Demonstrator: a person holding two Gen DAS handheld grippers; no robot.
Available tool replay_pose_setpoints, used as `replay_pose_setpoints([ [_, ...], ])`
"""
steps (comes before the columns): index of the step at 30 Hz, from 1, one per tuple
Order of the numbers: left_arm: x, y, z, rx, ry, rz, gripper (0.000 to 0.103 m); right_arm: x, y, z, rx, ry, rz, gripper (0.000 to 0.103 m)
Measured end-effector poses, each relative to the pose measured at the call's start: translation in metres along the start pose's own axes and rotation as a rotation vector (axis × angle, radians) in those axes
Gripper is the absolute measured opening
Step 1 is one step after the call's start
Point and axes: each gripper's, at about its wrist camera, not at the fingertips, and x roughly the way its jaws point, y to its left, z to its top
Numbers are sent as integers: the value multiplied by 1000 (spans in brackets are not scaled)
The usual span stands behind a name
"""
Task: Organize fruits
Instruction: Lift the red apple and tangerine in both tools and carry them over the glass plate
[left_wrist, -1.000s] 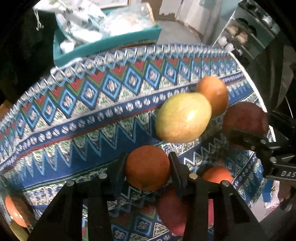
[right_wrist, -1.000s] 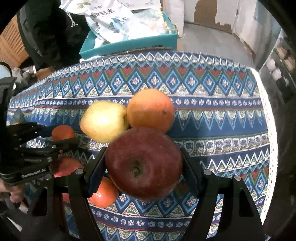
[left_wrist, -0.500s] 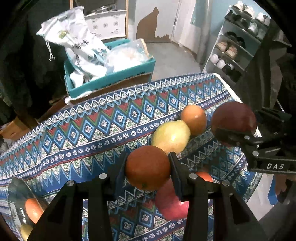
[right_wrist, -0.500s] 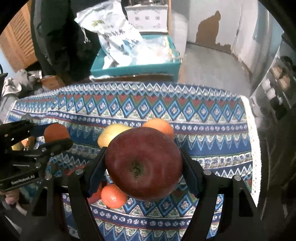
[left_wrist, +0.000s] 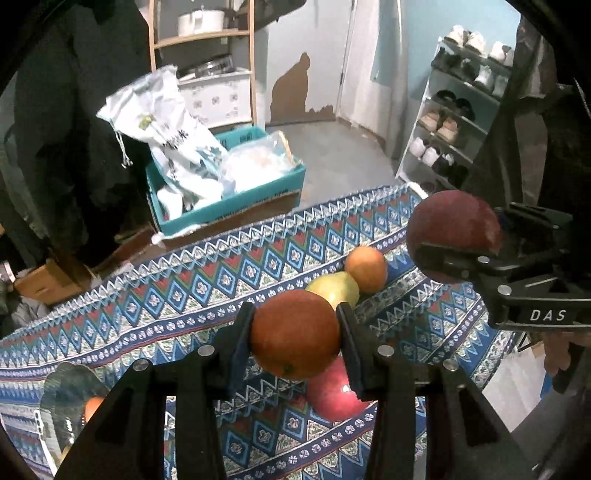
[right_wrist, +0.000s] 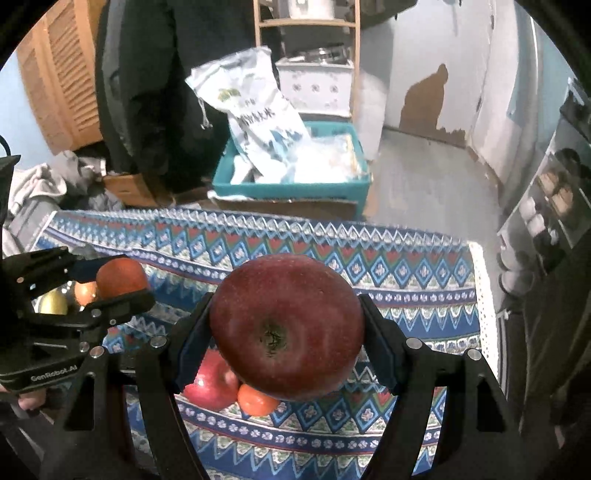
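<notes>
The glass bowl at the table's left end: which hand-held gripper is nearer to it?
Left. The left hand-held gripper, holding an orange, hangs just beside the glass bowl; the right hand-held gripper, holding an apple, is farther right.

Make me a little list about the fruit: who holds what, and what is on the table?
left gripper: shut on the orange, lifted
right gripper: shut on the dark red apple, lifted
on the patterned tablecloth: yellow-green pear, second orange, red apple, small orange
glass bowl: left side, some fruit inside
behind table: teal box with bags
</notes>
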Motion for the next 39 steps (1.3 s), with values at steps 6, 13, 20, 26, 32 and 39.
replay_pose_setpoints([
  [6,-27,3,2,1,-45,-3,45,-19,12,8,-15,-40,22,75],
  [13,-59,8,0,13,-99,24,45,-33,34,19,-49,-78,58,75],
  [20,-86,21,-7,-9,-132,28,45,-44,62,29,-92,-104,102,75],
  [26,-102,41,-16,-41,-148,45,45,-47,88,38,-128,-117,135,75],
  [32,-115,62,-24,-82,-160,72,45,-45,112,47,-155,-116,165,75],
  [39,-130,87,-37,-127,-175,98,45,-40,142,55,-187,-112,194,75],
])
